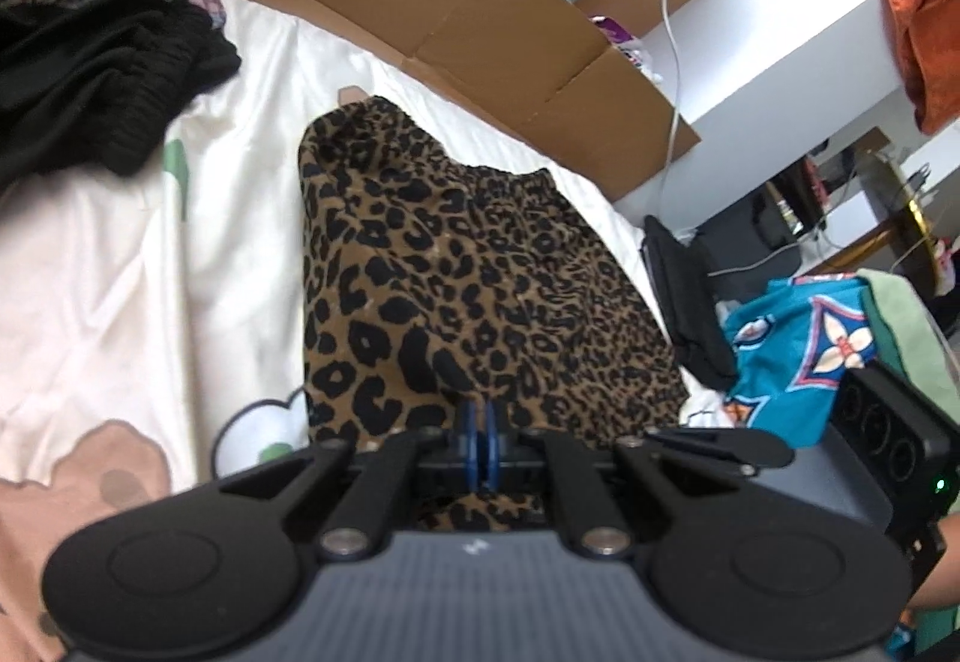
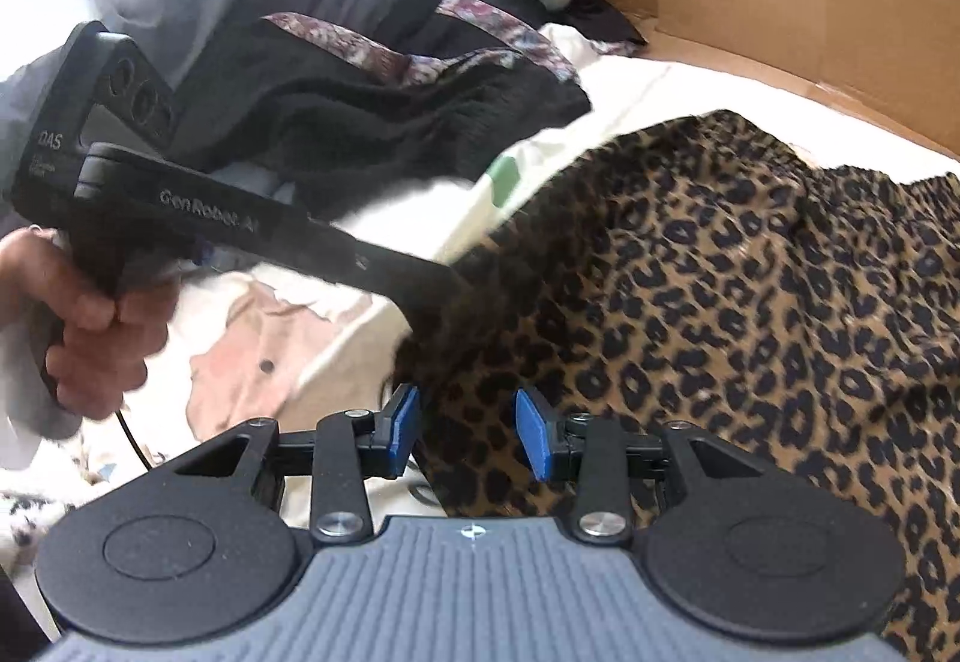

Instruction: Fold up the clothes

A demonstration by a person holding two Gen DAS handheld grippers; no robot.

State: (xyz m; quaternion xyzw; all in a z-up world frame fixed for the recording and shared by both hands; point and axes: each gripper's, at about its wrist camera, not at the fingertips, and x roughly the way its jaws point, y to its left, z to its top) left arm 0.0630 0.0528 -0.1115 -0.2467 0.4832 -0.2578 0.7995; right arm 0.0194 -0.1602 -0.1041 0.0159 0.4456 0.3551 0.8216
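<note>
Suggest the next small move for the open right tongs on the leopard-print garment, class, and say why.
Probably shut the right tongs on the leopard-print garment edge lying between their open pads. The left tongs are already shut on its hem, so both would hold it for a fold.

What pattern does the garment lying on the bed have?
The garment has a leopard print, black spots on brown. It shows best in the left wrist view.

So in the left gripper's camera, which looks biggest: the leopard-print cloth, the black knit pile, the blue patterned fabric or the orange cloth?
As they look in that view:
1. Leopard-print garment, clearly largest.
2. Black knit pile.
3. Blue patterned fabric and orange cloth: about alike; the frame edge crops the orange one, so I won't rank them.
</note>
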